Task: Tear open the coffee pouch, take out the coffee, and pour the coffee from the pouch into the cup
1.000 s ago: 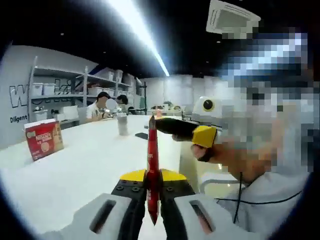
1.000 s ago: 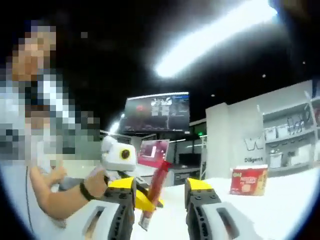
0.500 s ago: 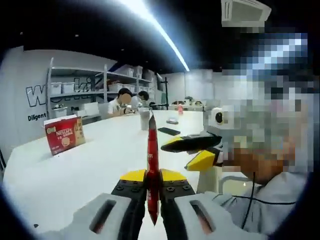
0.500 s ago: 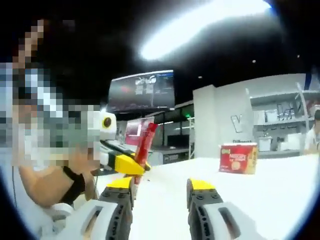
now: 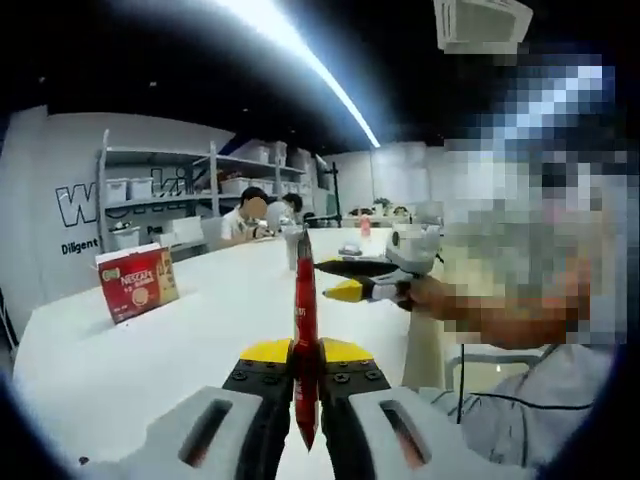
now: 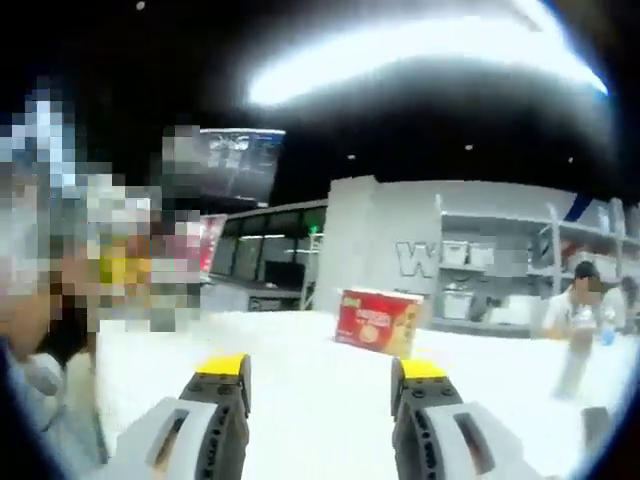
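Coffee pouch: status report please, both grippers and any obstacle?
Left gripper shut on coffee pouch, upright. Right gripper open, holding nothing. Red box stands apart on white table.

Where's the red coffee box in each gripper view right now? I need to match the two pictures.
Left gripper view: the red coffee box stands on the white table, left of centre, to the left of the pouch clamped upright in the left gripper.
Right gripper view: the box stands near the middle, beyond the open right gripper.
Shared landmark: the shelving against the lettered wall.
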A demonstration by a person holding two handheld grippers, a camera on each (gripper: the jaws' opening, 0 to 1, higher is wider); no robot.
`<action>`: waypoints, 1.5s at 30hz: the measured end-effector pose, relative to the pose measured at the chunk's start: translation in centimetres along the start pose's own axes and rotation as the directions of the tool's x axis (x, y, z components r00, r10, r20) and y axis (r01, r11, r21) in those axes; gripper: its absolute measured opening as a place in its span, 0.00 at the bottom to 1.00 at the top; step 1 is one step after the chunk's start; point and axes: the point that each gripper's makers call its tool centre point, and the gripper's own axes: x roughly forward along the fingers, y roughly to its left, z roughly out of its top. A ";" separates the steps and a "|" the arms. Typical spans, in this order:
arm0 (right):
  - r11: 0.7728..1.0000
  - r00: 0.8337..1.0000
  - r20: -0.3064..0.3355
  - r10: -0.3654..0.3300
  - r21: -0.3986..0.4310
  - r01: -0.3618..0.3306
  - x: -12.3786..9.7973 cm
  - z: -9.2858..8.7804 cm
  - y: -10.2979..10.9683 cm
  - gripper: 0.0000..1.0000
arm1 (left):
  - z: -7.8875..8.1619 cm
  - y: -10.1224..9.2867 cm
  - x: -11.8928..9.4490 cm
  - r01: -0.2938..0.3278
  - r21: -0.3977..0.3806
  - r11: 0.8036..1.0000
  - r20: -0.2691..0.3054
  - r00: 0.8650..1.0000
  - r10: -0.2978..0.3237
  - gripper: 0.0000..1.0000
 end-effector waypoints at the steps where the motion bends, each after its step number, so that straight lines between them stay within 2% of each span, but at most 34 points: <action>1: 1.000 1.000 -0.001 -0.027 -0.008 0.027 0.0 -0.2 -1.4 0.57 | 0.0 0.0 0.0 0.003 -0.002 1.000 0.001 1.000 -0.003 0.11; 3: 0.996 0.997 -0.002 -0.082 -0.025 0.082 0.0 -0.6 -4.1 0.58 | 0.1 0.1 0.0 0.008 -0.005 1.000 0.003 1.000 -0.008 0.11; 4: 0.992 0.992 -0.012 -0.123 0.009 0.123 0.2 -1.2 -6.8 0.60 | 0.0 -0.1 0.1 0.018 -0.006 1.000 0.003 1.000 -0.018 0.11; 5: 0.992 0.992 -0.010 -0.129 0.015 0.129 0.3 -1.3 -7.4 0.60 | 0.0 -0.1 0.2 0.019 -0.006 1.000 0.003 1.000 -0.019 0.11; 6: 0.984 0.985 -0.011 -0.175 0.018 0.175 0.3 -1.7 -10.2 0.61 | -0.1 -0.1 0.4 0.017 -0.007 1.000 -0.002 1.000 -0.017 0.11; 10: 0.964 0.964 -0.042 -0.263 0.018 0.264 0.2 -2.8 -16.1 0.62 | -0.1 0.0 0.6 0.000 0.022 1.000 0.003 1.000 0.000 0.11; 15: 0.945 0.942 -0.073 -0.327 -0.026 0.326 -0.1 -3.8 -21.2 0.58 | 0.3 0.0 0.7 0.001 0.020 1.000 0.012 1.000 -0.001 0.11; 18: 0.931 0.929 -0.071 -0.363 -0.052 0.360 -0.2 -3.6 -24.4 0.58 | -0.6 0.6 1.1 0.000 0.023 1.000 -0.010 1.000 0.000 0.11; 21: 0.896 0.889 -0.110 -0.444 -0.071 0.439 -0.9 -4.0 -27.7 0.57 | -1.2 1.2 1.4 -0.013 0.013 1.000 -0.022 1.000 0.014 0.11; 23: 0.854 0.847 -0.106 -0.521 -0.054 0.518 -1.7 -3.6 -30.3 0.57 | -1.7 1.4 1.8 -0.011 0.003 1.000 -0.034 0.999 0.012 0.11; 24: 0.851 0.844 -0.109 -0.525 -0.049 0.523 -1.7 -3.8 -31.1 0.57 | -1.7 1.4 1.8 -0.012 0.004 1.000 -0.035 0.999 0.012 0.11; 25: 0.836 0.828 -0.116 -0.548 -0.041 0.547 -1.8 -4.1 -32.8 0.57 | -1.8 1.4 2.0 -0.012 0.008 1.000 -0.044 0.999 0.012 0.11; 28: 0.808 0.804 -0.124 -0.582 0.027 0.589 -1.9 -5.3 -36.6 0.57 | -1.6 1.5 1.9 -0.020 0.024 1.000 -0.045 0.999 0.021 0.11; 32: 0.772 0.781 -0.166 -0.602 0.126 0.622 -1.4 -7.6 -40.1 0.58 | -1.3 2.0 1.7 -0.020 0.012 1.000 -0.004 1.000 0.020 0.11; 34: 0.768 0.778 -0.172 -0.604 0.137 0.626 -1.1 -8.0 -40.8 0.58 | -1.6 2.3 1.7 -0.016 0.007 1.000 0.006 1.000 0.016 0.11; 36: 0.767 0.776 -0.178 -0.606 0.131 0.629 -0.6 -8.6 -42.1 0.57 | -2.2 3.1 1.6 -0.033 -0.006 0.999 -0.010 0.999 0.033 0.11; 39: 0.770 0.776 -0.230 -0.587 0.137 0.623 0.2 -10.1 -43.4 0.57 | -2.6 4.0 1.3 -0.052 -0.013 0.999 -0.020 0.998 0.052 0.11; 41: 0.762 0.769 -0.242 -0.592 0.144 0.632 0.5 -10.7 -44.6 0.58 | -2.6 4.7 1.1 -0.060 -0.038 0.997 -0.012 0.998 0.060 0.11; 45: 0.742 0.749 -0.201 -0.632 0.125 0.659 0.3 -10.7 -46.9 0.63 | -2.8 5.0 0.9 -0.062 -0.044 0.997 -0.016 0.998 0.062 0.11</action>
